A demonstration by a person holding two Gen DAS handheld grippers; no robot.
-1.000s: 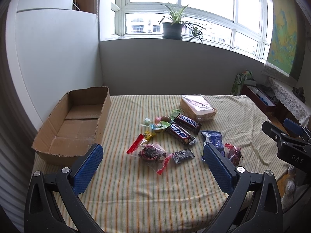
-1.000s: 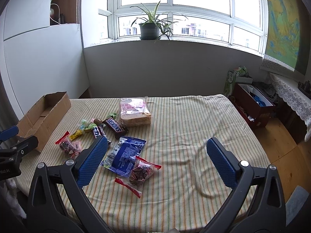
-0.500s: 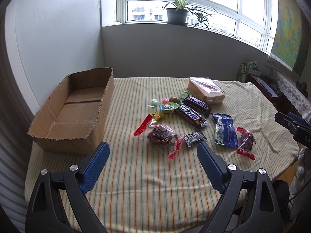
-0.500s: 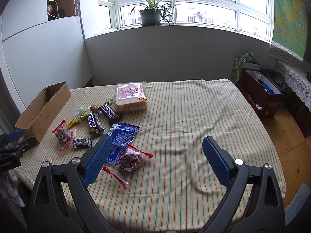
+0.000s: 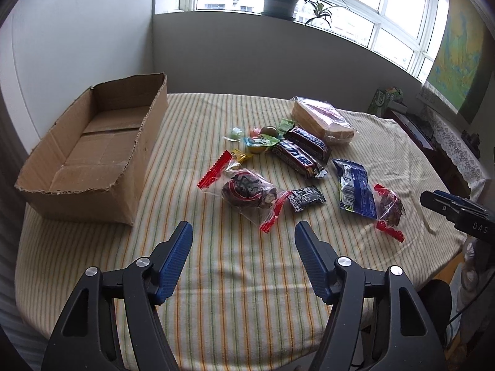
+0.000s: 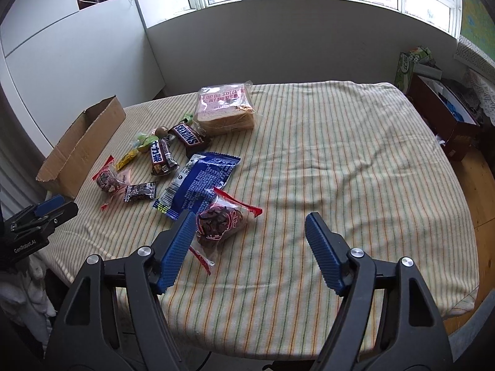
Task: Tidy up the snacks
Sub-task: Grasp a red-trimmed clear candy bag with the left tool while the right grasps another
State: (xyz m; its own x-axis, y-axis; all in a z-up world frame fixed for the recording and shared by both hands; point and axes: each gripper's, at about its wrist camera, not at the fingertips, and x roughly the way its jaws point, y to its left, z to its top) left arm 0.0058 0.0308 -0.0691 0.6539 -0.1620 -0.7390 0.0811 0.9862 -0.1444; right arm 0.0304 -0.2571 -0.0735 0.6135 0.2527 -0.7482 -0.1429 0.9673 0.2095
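An empty cardboard box point(image 5: 89, 151) stands at the table's left; it also shows in the right wrist view point(image 6: 82, 142). Snacks lie mid-table: a clear bag with red ends point(image 5: 247, 190), two Snickers bars point(image 5: 301, 150), a blue packet point(image 5: 355, 190), a small black sweet point(image 5: 306, 199), a bagged sandwich point(image 5: 321, 120) and small sweets point(image 5: 258, 142). My left gripper point(image 5: 243, 241) is open and empty, above the cloth just short of the clear bag. My right gripper point(image 6: 250, 233) is open and empty; its left finger is beside a second red-ended bag point(image 6: 221, 221).
The table wears a striped cloth point(image 6: 340, 154). A grey wall and window sill with a potted plant point(image 5: 280, 0) lie behind. A brown box point(image 6: 445, 123) and green carton point(image 6: 408, 65) stand on the floor at right. The right gripper shows at the left view's edge point(image 5: 458, 213).
Both grippers have moved down and forward toward the snacks. Their jaws have narrowed somewhat but stay open. No snack has moved.
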